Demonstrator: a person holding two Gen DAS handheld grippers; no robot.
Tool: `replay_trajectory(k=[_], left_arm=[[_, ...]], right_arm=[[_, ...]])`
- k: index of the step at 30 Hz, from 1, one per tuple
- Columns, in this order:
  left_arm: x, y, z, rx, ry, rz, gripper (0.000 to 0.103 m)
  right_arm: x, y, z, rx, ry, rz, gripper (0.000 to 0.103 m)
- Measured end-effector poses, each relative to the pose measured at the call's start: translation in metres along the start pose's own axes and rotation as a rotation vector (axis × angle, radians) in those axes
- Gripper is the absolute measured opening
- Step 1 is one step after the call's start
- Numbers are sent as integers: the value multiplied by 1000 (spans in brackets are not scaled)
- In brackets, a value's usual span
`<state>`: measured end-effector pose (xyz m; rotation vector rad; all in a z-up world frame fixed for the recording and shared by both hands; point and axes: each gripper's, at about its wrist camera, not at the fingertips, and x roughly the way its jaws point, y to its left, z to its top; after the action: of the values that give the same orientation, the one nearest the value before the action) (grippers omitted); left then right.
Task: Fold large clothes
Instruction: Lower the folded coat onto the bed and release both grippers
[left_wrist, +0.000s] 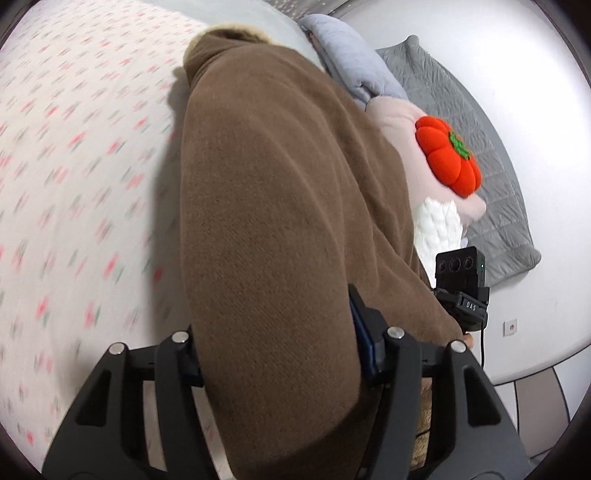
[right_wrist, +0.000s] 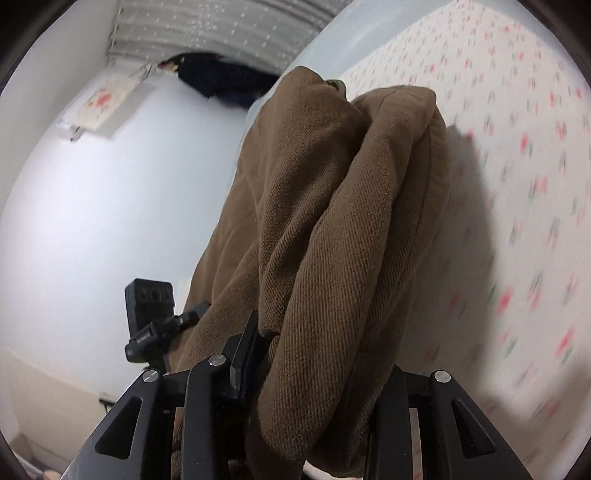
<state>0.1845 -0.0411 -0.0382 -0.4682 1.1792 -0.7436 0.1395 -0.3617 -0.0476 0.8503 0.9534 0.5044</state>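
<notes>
While we lift the brown coat (left_wrist: 280, 206) above the patterned bed (left_wrist: 74, 147), our left gripper (left_wrist: 280, 354) clamps one thick fold. Our right gripper (right_wrist: 314, 354) seemingly pinches another bunch, its far finger hidden by cloth.

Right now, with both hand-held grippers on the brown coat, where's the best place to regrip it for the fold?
Probably the free far end of the brown coat, near its pale-lined collar, approached from the bare patterned sheet side. The cushions crowd the other side.

A patterned bed (left_wrist: 74, 177) carries pillows (left_wrist: 399, 122) and a grey quilt (left_wrist: 491, 177).
</notes>
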Motion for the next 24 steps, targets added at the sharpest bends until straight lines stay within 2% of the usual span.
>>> replay_trajectory(k=[2, 3, 5, 7, 10, 12, 14, 16, 18, 20, 22, 24], left_arm=[[3, 8, -19, 4, 22, 21, 63], [7, 13, -23, 2, 36, 33, 67], [27, 28, -35, 12, 57, 123, 80], [30, 35, -40, 34, 0, 138, 93], [21, 28, -39, 40, -28, 176, 94], [9, 9, -39, 109, -84, 271, 94], [-5, -12, -39, 220, -178, 387, 94], [-11, -23, -36, 280, -243, 444, 94], [-15, -21, -29, 294, -278, 451, 94], [-11, -24, -22, 281, -298, 441, 94], [-10, -22, -17, 272, -308, 421, 94], [-2, -25, -14, 270, -333, 411, 94]], right_arm=[[8, 0, -23, -3, 23, -5, 36], [11, -2, -29, -5, 30, -16, 38], [19, -16, -42, 13, 32, -65, 47], [26, -33, -45, 24, 15, -103, 67], [25, -43, -49, 26, -38, -93, 69], [16, -26, -48, -25, -50, -158, 69], [-3, 0, -41, -123, -85, -261, 70], [-19, 20, -33, -184, -128, -312, 70], [-35, 42, -23, -236, -193, -324, 70], [-37, 57, -2, -264, -232, -294, 70], [-23, 66, 20, -294, -219, -278, 70], [-6, 71, 19, -311, -191, -294, 70]])
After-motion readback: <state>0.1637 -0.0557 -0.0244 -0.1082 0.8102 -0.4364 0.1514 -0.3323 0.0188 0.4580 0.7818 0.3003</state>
